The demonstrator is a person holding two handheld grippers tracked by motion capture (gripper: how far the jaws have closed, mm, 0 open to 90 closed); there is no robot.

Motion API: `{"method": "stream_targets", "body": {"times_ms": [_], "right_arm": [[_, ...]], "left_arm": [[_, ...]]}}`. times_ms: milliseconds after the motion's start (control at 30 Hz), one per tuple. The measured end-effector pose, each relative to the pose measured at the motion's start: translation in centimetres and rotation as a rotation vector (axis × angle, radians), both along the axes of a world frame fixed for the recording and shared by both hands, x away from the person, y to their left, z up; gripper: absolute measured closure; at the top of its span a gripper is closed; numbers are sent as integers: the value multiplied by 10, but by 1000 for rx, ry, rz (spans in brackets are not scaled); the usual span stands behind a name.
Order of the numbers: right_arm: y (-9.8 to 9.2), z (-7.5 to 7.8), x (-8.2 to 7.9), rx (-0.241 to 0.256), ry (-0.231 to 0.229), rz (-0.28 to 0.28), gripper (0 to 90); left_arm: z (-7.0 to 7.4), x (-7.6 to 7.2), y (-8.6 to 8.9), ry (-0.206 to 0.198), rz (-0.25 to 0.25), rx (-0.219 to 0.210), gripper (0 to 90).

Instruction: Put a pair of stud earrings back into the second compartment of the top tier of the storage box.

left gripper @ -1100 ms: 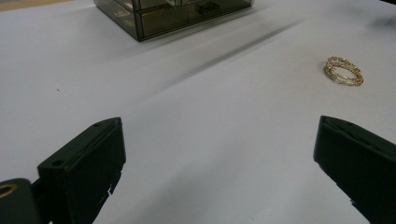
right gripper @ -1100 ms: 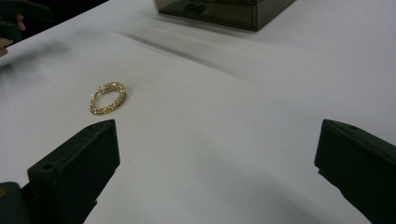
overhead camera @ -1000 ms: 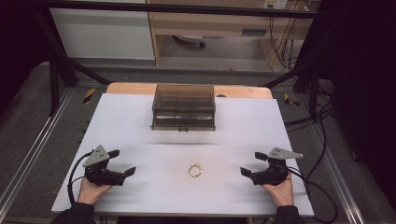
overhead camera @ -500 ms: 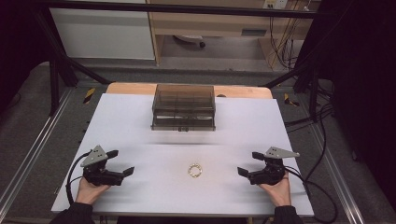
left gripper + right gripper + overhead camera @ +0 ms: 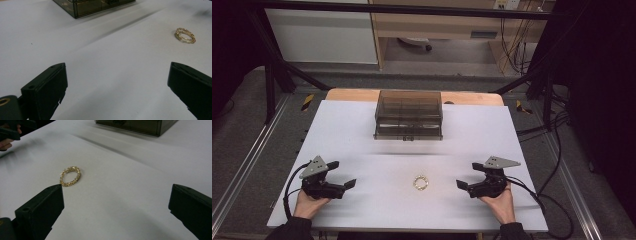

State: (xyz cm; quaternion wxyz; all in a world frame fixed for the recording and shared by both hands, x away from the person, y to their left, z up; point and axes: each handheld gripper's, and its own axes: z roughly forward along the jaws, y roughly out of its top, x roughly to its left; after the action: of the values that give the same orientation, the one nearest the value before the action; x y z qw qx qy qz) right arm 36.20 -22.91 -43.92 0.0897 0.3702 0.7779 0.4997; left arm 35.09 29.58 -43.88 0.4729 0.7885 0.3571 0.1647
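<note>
A gold beaded bracelet [image 5: 420,182] lies flat on the white table [image 5: 362,135], midway between the two hands near the front edge. My left gripper [image 5: 343,174] rests at the front left with its jaws wide apart and nothing between them. In the left gripper view the bracelet [image 5: 185,35] lies ahead and to the right of the left gripper [image 5: 117,66]. My right gripper [image 5: 468,175] stands open at the front right, pointing left. In the right gripper view the bracelet [image 5: 70,176] lies just beyond the left jaw of the right gripper [image 5: 117,187].
A smoky see-through drawer box [image 5: 408,115] stands at the back centre of the table, also seen as the box [image 5: 92,5] and box [image 5: 140,125] in the gripper views. The other hand [image 5: 7,132] shows far left. Black frame bars run beside the table.
My right gripper has slid a little to the left, closer to the bracelet. The left gripper has hardly moved. The bracelet lies where it was.
</note>
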Motion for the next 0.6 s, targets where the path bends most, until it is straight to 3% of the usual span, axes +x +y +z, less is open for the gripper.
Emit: {"method": "stream_targets", "body": {"times_ms": [600], "right_arm": [[48,4,7,-65,23,38,17]], "left_arm": [[-1,0,0,1,-1,1,26]]}}
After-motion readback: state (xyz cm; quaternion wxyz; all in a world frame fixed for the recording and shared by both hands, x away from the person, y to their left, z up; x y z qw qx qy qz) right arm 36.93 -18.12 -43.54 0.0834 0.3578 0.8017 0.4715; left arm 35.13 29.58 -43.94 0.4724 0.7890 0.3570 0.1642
